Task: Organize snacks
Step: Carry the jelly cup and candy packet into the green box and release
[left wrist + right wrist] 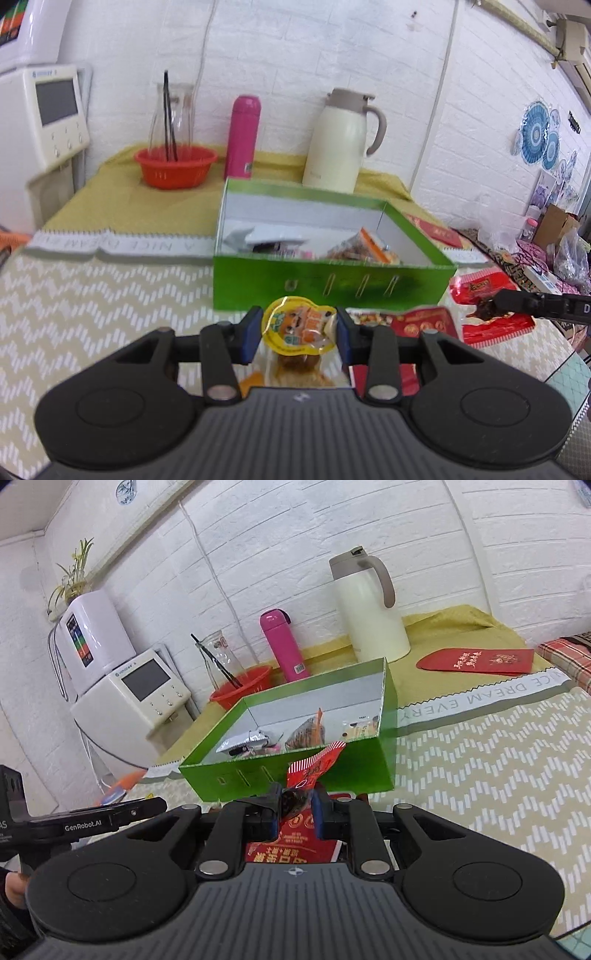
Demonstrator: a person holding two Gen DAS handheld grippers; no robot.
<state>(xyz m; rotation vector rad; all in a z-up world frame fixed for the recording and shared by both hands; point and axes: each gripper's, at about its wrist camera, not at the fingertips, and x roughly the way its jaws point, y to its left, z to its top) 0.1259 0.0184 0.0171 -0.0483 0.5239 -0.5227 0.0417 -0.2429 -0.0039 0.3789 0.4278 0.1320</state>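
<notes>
A small jelly cup (pixel 295 328) with a yellow cartoon lid sits between the blue pads of my left gripper (pixel 299 318), which is shut on it just in front of the green box (pixel 332 286). My right gripper (pixel 297 797) is shut on a crinkled red snack packet (pixel 317 764), held up before the green box's (pixel 354 771) near wall. That box is open-topped and holds several wrapped snacks (pixel 306 733). In the left wrist view the right gripper (pixel 493 304) reaches in from the right edge with the packet. More red packets (pixel 424 321) lie on the cloth below.
Behind the box stand a cream thermos jug (pixel 340 140), a pink bottle (pixel 242 136) and an orange basket (pixel 175 166) with a glass vase. A red envelope (pixel 476 661) lies on the yellow cloth. A white appliance (pixel 144 694) stands at the left.
</notes>
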